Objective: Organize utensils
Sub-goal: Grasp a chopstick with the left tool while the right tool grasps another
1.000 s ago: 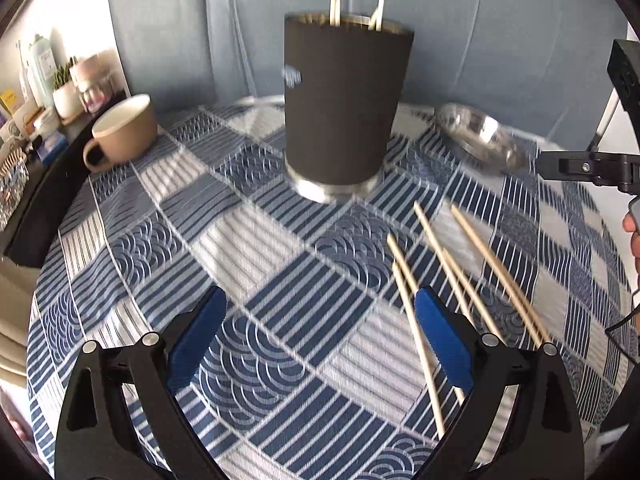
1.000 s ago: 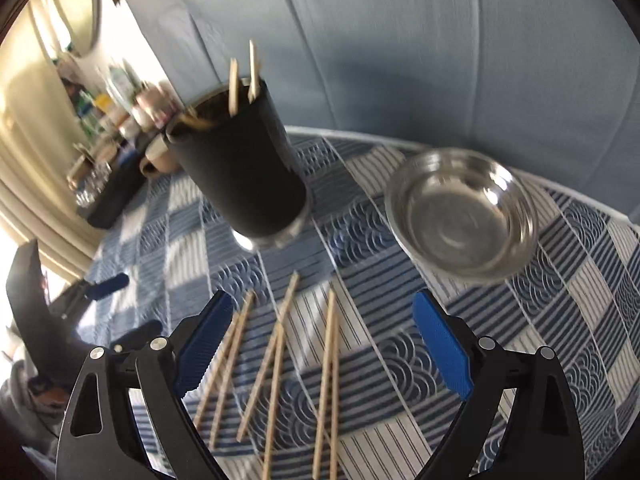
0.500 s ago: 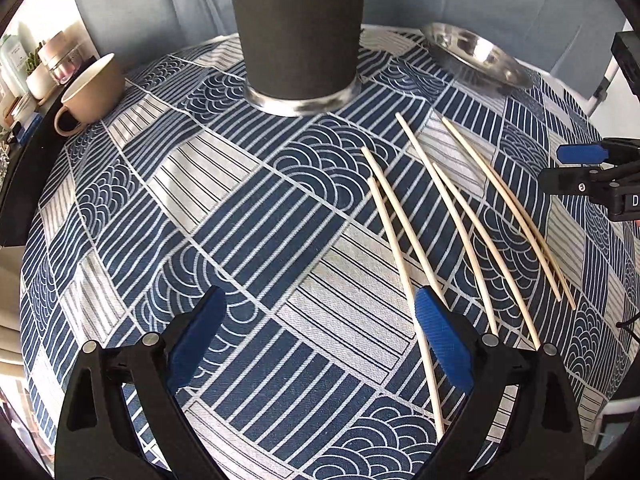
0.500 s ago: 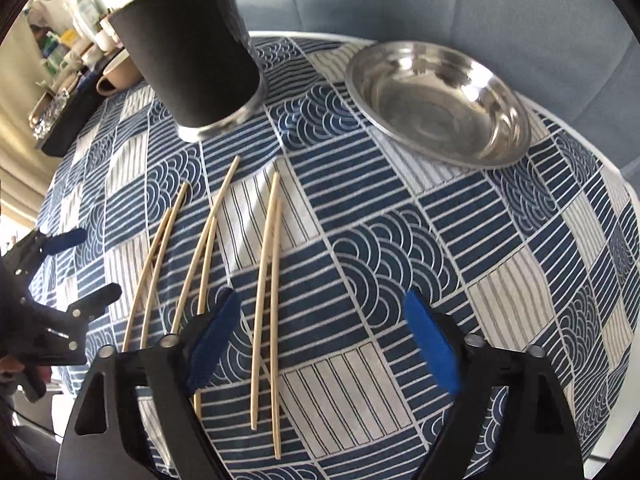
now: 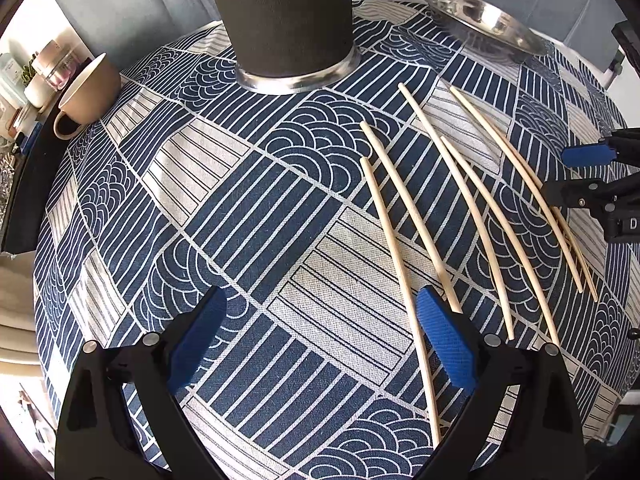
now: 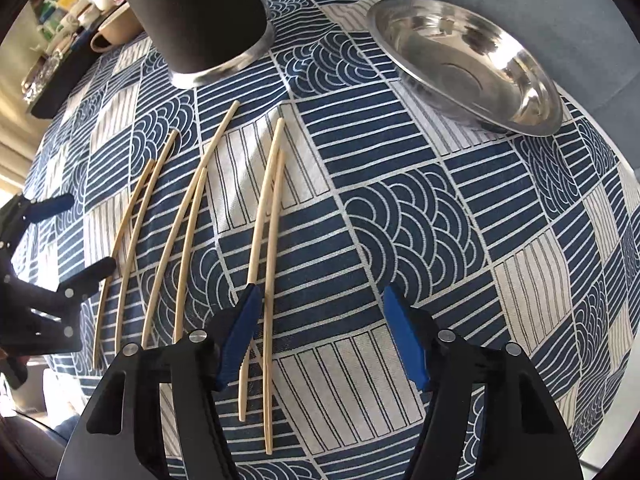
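Observation:
Several wooden chopsticks [image 5: 404, 216] lie in pairs on the blue patterned tablecloth [image 5: 248, 208]; they also show in the right wrist view [image 6: 268, 216]. A tall black utensil holder [image 5: 284, 20] stands at the back, also in the right wrist view [image 6: 200, 12]. My left gripper [image 5: 320, 336] is open and empty, low over the cloth, its right finger beside the leftmost pair. My right gripper [image 6: 320, 336] is open and empty, its left finger over the rightmost pair. Each gripper shows in the other's view: the right one [image 5: 584, 176], the left one [image 6: 60, 240].
A steel bowl [image 6: 464, 64] sits at the back right, also in the left wrist view [image 5: 484, 20]. A beige mug [image 5: 88, 92] stands at the left edge of the round table. Jars and bottles [image 5: 44, 76] crowd a shelf beyond it.
Both grippers have come down and forward toward the chopsticks. The holder's top has left both views. The right gripper's jaws have narrowed somewhat.

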